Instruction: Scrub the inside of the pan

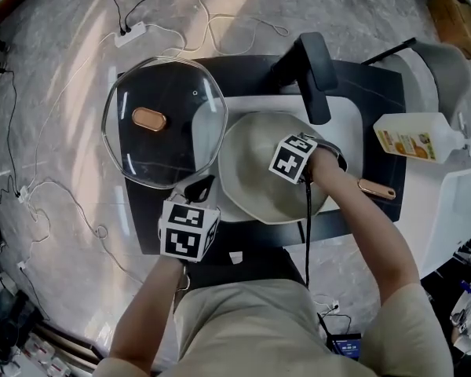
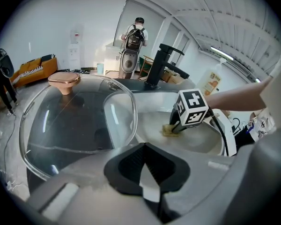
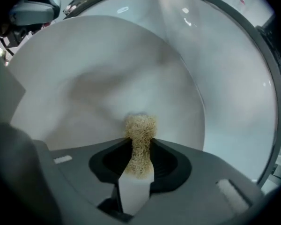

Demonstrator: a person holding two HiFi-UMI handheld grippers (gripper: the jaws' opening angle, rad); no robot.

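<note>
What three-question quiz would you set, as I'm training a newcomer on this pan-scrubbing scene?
1. True or false: the glass lid covers the pan.
2. The right gripper is shut on: A) a scrub pad B) a spoon C) nothing.
3. Fill in: the scrub pad presses against the pan's ____.
Key: 1 false; 2 A; 3 inside.

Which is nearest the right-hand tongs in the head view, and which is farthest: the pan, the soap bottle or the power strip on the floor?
From the right tongs, shut on the scrub pad:
1. Pan: directly below, with the tongs reaching inside it.
2. Soap bottle: off to the right, on the white counter.
3. Power strip: far upper left, on the floor.
</note>
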